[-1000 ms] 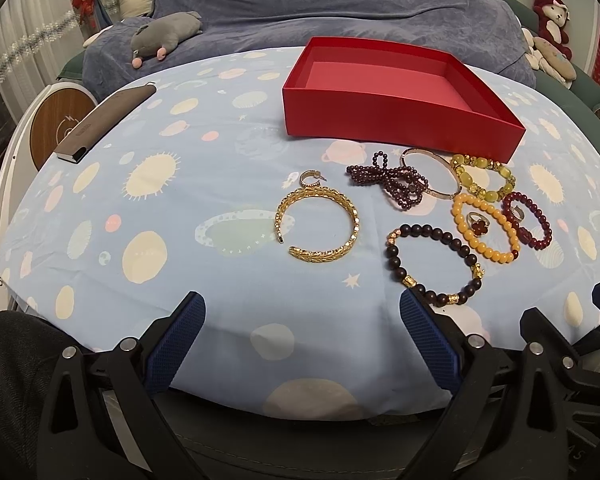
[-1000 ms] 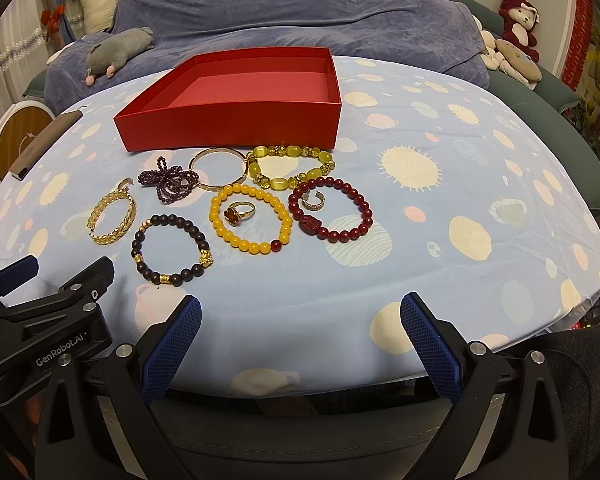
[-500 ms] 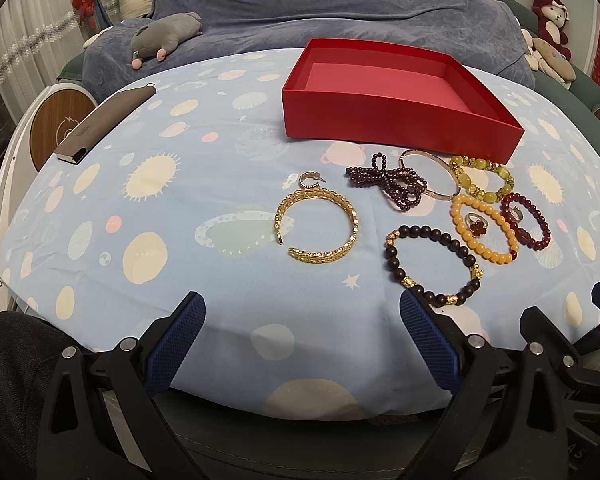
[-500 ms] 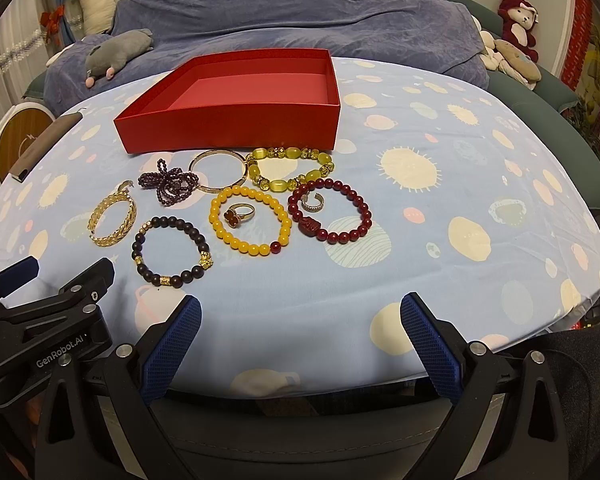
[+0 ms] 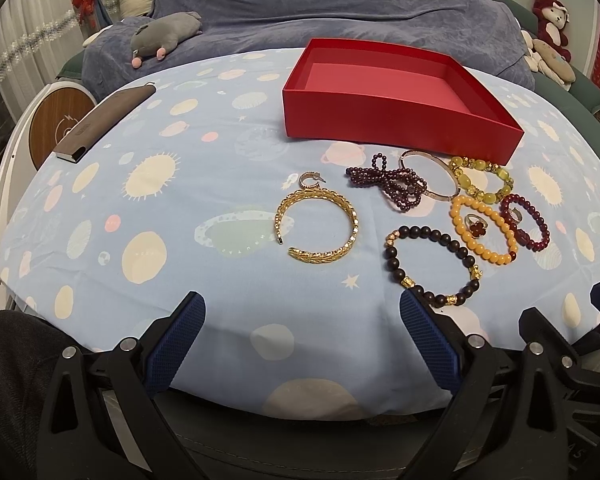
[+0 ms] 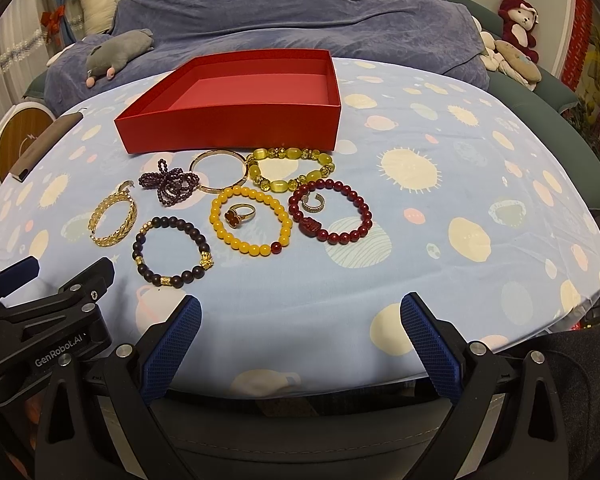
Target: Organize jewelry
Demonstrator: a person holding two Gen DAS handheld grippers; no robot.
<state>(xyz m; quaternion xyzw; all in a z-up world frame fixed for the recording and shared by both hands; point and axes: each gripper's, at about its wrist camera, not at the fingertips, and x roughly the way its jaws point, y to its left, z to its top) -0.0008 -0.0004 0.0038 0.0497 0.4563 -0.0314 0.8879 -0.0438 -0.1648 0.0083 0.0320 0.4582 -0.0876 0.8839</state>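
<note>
Both tools sit low at the near edge of the counter (image 6: 480, 184): the left hand-held gripper (image 5: 300, 344) and the right hand-held gripper (image 6: 300, 344) each have their blue pads spread wide, released and grasping nothing. All the jewelry lies loose on the spotted blue cloth in front of the red box (image 6: 236, 120).

Nothing is picked yet, so the step in hand appears to be choosing and reaching for a first piece. The gold cuff bracelet (image 5: 318, 228) stands a little apart on the left, with a small hoop earring (image 5: 310, 180) touching its far rim; it looks like the easiest start for the left tool. Pinching one side of the band, not spanning the whole ring, should keep the earring from being dragged along. The dark bead bracelet (image 6: 172, 250) lies nearest both tools and is also free of its neighbours. The yellow bead bracelet (image 6: 252, 220) encircles a ring with an amber stone (image 6: 240, 215), and the red bead bracelet (image 6: 332, 212) encircles a small band ring (image 6: 313, 203); lifting those rings out first would likely avoid snagging.

Inside the box, the visible floor is bare; nothing has been placed there.
</note>
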